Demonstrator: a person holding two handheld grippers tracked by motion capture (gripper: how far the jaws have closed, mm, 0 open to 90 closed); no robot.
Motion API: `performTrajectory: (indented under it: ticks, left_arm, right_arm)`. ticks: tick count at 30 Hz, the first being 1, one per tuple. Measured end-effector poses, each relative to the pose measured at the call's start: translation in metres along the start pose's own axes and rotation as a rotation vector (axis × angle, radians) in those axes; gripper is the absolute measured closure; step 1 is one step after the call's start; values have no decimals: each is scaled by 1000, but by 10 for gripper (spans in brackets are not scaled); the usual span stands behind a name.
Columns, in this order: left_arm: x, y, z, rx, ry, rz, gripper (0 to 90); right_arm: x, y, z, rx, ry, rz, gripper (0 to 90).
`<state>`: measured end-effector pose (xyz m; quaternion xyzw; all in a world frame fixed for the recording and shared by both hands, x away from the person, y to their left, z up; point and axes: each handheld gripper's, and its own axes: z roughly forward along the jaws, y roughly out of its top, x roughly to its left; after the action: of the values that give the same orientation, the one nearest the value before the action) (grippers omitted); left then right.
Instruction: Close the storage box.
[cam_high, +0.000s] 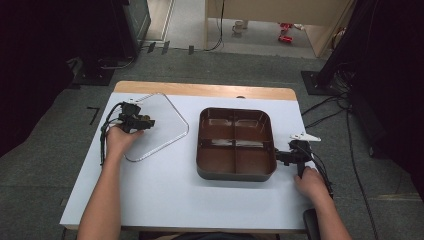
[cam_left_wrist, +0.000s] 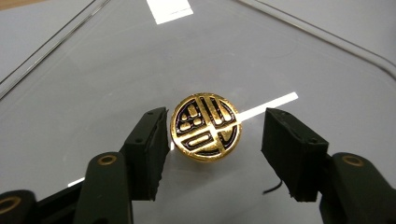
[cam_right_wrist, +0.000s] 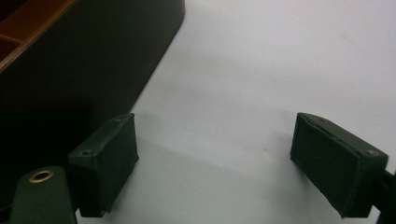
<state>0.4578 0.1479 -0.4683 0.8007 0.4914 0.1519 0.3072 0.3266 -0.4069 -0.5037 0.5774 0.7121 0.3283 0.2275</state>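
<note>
Your left gripper (cam_left_wrist: 212, 140) stood over the clear lid (cam_high: 160, 125), which lay flat on the white table (cam_high: 200, 200) to the left of the brown four-compartment tray (cam_high: 235, 142). In the left gripper view the jaws were spread on either side of the lid's round gold-and-black knob (cam_left_wrist: 205, 127); the left jaw sat just beside or touching the knob's edge, the right jaw stood clearly apart, and nothing was held. Your right gripper (cam_right_wrist: 233, 161) rested low over the bare table just beside the tray's right wall, its jaws wide apart and empty.

Judged risks: the knob sat off-centre between your jaws, so closing from that position would probably have let one pad push it first and slide the light lid across the smooth table. The knob looked shallow and rounded, so a high or partial bite could have slipped off as you lifted. A lid hung from a single central grip might also have tilted and caught the tray's rim. Your right gripper, near the wall, could have nudged the tray.
</note>
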Motion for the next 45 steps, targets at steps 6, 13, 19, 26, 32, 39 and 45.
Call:
performTrajectory:
  ticks: [6,13,19,26,32,39,45]
  left_arm:
    - [1,-3,2,-16,14,-10,516]
    - [2,-7,2,-40,25,-16,581]
    - [1,-6,1,-37,34,-2,590]
    - [0,-5,0,-34,40,-10,594]
    - [2,-4,-4,-36,37,-17,595]
    - [0,0,-18,-47,26,-6,595]
    - [-6,6,-36,-56,8,0,595]
  right_arm:
    - [0,0,0,0,0,0,144]
    - [0,0,0,0,0,0,144]
    - [0,0,0,0,0,0,144]
    - [0,0,0,0,0,0,144]
    - [0,0,0,0,0,0,144]
    - [0,0,0,0,0,0,144]
    - [0,0,0,0,0,0,145]
